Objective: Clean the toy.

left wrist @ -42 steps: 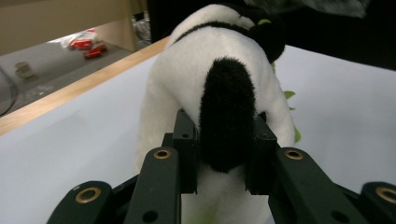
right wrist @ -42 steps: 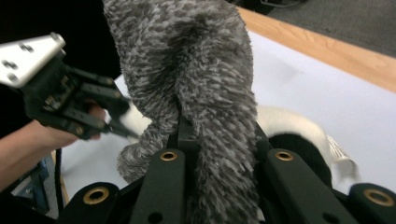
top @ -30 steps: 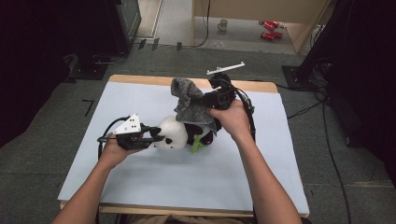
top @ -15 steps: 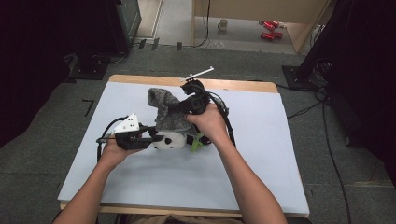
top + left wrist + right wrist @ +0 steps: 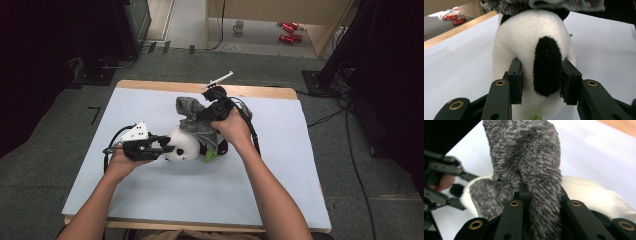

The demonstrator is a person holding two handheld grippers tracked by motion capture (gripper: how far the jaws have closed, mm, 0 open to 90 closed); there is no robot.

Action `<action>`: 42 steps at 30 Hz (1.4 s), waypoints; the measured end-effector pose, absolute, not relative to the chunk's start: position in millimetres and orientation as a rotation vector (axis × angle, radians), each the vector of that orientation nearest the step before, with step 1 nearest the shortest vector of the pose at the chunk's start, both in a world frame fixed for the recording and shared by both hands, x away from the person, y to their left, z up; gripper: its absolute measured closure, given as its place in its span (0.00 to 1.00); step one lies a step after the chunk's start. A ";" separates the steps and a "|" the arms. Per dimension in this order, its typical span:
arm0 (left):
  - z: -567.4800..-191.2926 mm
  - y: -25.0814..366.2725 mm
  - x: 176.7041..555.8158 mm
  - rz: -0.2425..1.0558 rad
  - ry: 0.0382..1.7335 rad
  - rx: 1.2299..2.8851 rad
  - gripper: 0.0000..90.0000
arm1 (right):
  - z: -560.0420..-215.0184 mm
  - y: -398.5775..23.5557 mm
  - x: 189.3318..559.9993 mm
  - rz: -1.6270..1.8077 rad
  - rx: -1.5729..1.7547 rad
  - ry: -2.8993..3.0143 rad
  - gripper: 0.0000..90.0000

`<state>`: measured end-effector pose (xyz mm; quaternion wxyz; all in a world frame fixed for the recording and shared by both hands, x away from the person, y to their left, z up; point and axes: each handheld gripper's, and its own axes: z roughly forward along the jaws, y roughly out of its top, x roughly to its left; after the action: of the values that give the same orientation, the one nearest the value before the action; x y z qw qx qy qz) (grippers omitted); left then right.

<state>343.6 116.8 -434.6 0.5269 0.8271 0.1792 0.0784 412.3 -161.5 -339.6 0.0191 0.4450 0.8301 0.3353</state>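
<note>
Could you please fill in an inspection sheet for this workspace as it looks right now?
Surface: white sheet over a wooden table.
Job's things: white and black plush panda toy lying mid-table; fuzzy grey knit garment draped over it.
Clutter: nothing seen.
Grippers: left gripper, jaws just opening, straddles the panda's black ear; right gripper is shut on the grey garment.
Cables: black cable trails from the right gripper.
Surroundings: mug and red items on the floor beyond.
</note>
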 end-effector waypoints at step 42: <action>-435.7 109.6 371.1 -0.215 0.865 1.934 0.20 | -329.0 -209.2 400.3 1.115 1.463 2.491 0.85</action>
<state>371.1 109.6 -435.7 0.4847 0.7945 0.3551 -0.0884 400.3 -209.2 -329.0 0.0226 0.4723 0.8043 0.3600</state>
